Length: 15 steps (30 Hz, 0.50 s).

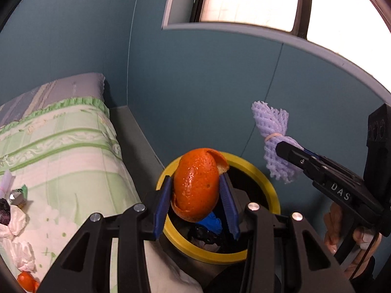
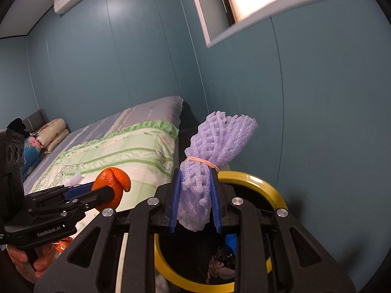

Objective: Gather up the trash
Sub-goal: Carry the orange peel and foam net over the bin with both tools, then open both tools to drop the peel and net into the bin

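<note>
A bed (image 2: 127, 146) with a green-striped quilt fills the left side beside the teal wall (image 1: 220, 85), and at its foot, against that wall, stands a black trash bin with a yellow rim (image 1: 271, 190), already holding what looks like blue and dark scraps, though the inside is too dim to be sure. Above the bin's opening the left gripper (image 1: 196, 195) pinches an orange peel (image 1: 198, 185) between its blue pads. Just to the right, the right gripper (image 2: 195, 200) clamps a purple foam fruit net (image 2: 207, 151) bound with a rubber band (image 2: 202, 161).
</note>
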{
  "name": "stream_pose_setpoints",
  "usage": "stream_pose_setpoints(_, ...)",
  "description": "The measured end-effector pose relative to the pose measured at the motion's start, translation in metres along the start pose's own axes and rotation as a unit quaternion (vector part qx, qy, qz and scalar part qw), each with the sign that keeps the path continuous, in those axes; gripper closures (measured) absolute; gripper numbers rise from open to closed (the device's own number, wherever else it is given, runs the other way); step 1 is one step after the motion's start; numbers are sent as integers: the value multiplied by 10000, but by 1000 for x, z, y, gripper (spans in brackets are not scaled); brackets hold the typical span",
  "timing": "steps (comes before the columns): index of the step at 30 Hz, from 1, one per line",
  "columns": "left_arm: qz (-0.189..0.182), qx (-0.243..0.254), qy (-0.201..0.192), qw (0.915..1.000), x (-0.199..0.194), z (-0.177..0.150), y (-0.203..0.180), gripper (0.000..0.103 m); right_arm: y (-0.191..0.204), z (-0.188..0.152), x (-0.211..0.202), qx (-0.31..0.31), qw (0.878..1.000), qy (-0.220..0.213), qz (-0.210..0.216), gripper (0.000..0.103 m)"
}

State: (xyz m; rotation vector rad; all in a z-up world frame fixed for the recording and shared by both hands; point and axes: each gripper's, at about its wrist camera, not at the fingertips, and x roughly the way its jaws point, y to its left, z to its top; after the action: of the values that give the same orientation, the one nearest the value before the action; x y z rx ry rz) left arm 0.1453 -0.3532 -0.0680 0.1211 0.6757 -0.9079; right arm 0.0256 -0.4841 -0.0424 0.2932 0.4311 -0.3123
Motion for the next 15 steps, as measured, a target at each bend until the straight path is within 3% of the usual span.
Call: stream_pose_setpoints(15, -133, -116, 747, 9971, 66, -23, -2, 65, -34, -21, 35, 439, 9978, 501, -61, 80)
